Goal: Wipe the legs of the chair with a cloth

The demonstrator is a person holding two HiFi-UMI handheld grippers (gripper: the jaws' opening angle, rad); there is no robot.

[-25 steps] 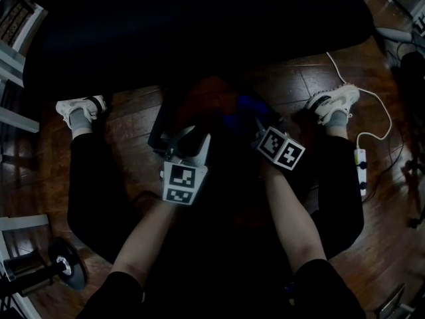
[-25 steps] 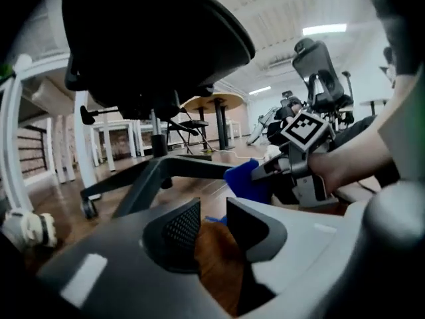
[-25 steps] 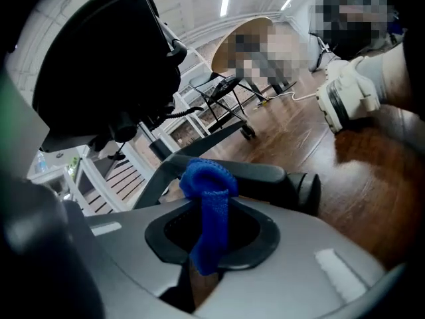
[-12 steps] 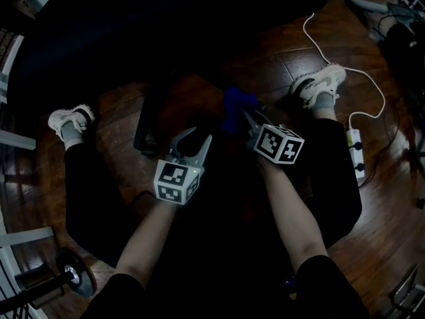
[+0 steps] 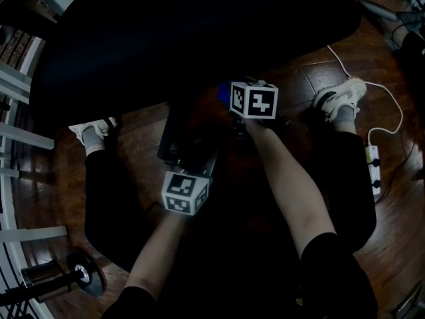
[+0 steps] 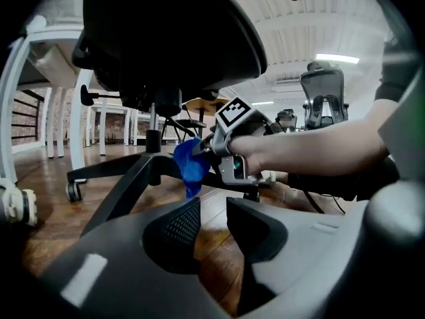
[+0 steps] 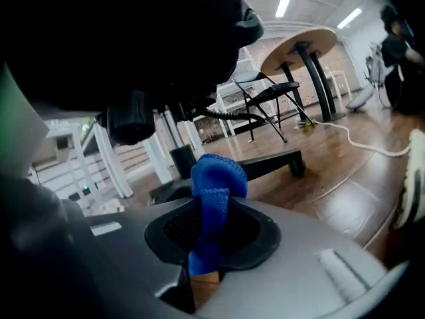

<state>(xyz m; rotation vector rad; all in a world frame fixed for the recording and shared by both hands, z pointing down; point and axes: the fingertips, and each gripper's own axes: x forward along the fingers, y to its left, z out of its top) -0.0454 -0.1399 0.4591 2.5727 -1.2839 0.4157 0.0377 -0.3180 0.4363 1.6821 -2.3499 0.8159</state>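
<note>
Here's the right hand-held gripper [image 7: 211, 221], jaws clamped on the blue cloth [image 7: 214, 181]. It's a ribbed, knitted fabric, bunched into a rounded knob above the jaws, with a tail hanging below them. Just past that knob runs a black leg [image 7: 265, 165] of the chair, smooth and flat-topped, ending at a caster [image 7: 297, 168].

Over to the left hand-held gripper [image 6: 214, 212]: jaws parted, mesh-textured pads, and nothing between them but glossy wood floor [image 6: 219, 258]. Its view gives the side-on look the right one can't. Ahead of it the cloth dangles just beside a sloping leg [image 6: 123, 181], though contact is impossible to call.

The head view is dark and offers only the marker cubes [image 5: 254, 100], bare forearms [image 5: 279, 171] and a sliver of blue ahead of the right hand-held gripper, under the wide black seat [image 5: 199, 25].
</note>
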